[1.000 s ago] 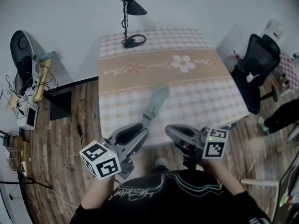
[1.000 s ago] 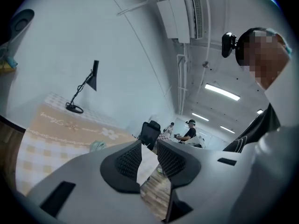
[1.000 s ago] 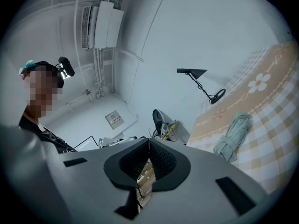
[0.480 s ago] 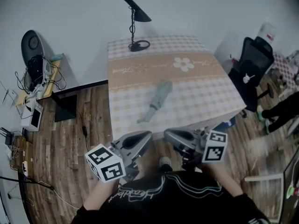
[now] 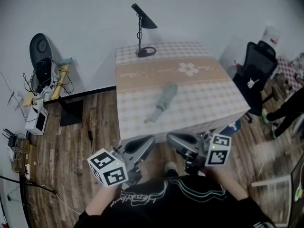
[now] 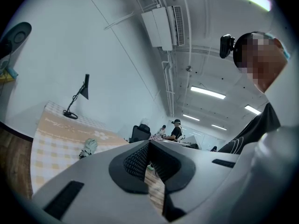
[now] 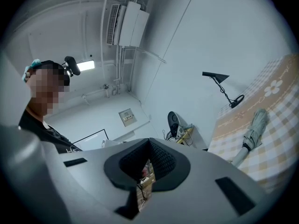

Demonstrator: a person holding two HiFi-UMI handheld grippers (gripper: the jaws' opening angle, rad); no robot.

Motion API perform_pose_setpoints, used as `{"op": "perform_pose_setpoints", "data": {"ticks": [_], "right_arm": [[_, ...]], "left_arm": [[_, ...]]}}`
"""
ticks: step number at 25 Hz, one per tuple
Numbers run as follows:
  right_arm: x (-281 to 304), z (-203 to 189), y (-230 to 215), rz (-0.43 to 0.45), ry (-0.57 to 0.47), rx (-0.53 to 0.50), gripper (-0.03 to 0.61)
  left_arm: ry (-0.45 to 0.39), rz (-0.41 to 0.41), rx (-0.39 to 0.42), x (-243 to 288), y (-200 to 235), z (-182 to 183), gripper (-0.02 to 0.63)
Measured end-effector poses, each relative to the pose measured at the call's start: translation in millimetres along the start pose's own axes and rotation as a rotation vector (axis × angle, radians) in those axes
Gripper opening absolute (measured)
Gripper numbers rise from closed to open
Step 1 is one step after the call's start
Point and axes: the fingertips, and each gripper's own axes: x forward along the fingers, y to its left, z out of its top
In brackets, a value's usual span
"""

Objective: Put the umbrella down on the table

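A folded grey-green umbrella (image 5: 163, 101) lies slantwise on the checked tablecloth of the table (image 5: 204, 103), handle end toward me. Nothing touches it. Both grippers are held close to my body, off the table's near edge and well short of the umbrella. My left gripper (image 5: 149, 140) is shut with nothing in it, and so is my right gripper (image 5: 172, 138). The left gripper view shows its jaws (image 6: 149, 146) closed together, with the umbrella (image 6: 88, 147) far off on the table (image 6: 51, 134). In the right gripper view the jaws (image 7: 149, 146) meet, and the umbrella (image 7: 254, 127) lies beyond.
A black desk lamp (image 5: 142, 27) stands at the table's far edge. A black office chair (image 5: 259, 63) is at the right, with a person's legs (image 5: 285, 115) near it. A small stand with cables and devices (image 5: 42, 75) is at the left on the wood floor.
Both grippers have drawn back from the table's near edge toward my body. The umbrella stays lying on the table, now farther from them.
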Motion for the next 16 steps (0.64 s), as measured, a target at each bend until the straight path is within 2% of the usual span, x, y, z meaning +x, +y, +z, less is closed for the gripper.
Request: {"op": "perform_pose_setpoints", "data": {"ticks": [16], "right_arm": [[-2,0,16,-0.007,-0.006,-0.033,0.012]], "left_arm": [[-0.001,0.024,0.046,-11,-10,3,-0.003]]}}
